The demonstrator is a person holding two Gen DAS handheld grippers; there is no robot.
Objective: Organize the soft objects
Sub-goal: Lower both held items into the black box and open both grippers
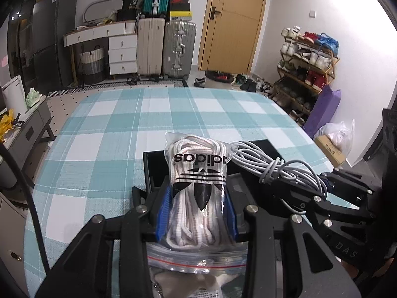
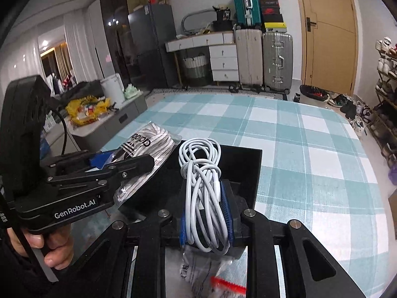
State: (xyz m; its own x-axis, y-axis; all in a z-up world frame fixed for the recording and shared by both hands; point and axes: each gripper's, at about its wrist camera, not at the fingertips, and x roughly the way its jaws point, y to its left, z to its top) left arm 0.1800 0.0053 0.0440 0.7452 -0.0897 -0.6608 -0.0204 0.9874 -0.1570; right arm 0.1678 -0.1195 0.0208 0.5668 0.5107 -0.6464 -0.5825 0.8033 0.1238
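Note:
My left gripper (image 1: pixel 197 211) is shut on a clear bag of white shoelaces (image 1: pixel 198 173) with a black adidas logo, held above a black tray (image 1: pixel 155 168). My right gripper (image 2: pixel 206 213) is shut on a coiled white cable (image 2: pixel 203 173), held over the same black tray (image 2: pixel 243 171). In the left wrist view the cable (image 1: pixel 280 168) and right gripper (image 1: pixel 322 193) sit to the right. In the right wrist view the lace bag (image 2: pixel 148 146) and left gripper (image 2: pixel 119 166) sit to the left. Clear zip bags (image 1: pixel 196 260) lie under the grippers.
The table has a teal and white checked cloth (image 1: pixel 148 114). Beyond it stand suitcases (image 1: pixel 166 49), a white drawer unit (image 1: pixel 121 52), a wooden door (image 1: pixel 233 22) and a shoe rack (image 1: pixel 307 67). A low grey cabinet (image 1: pixel 29 129) stands at the left.

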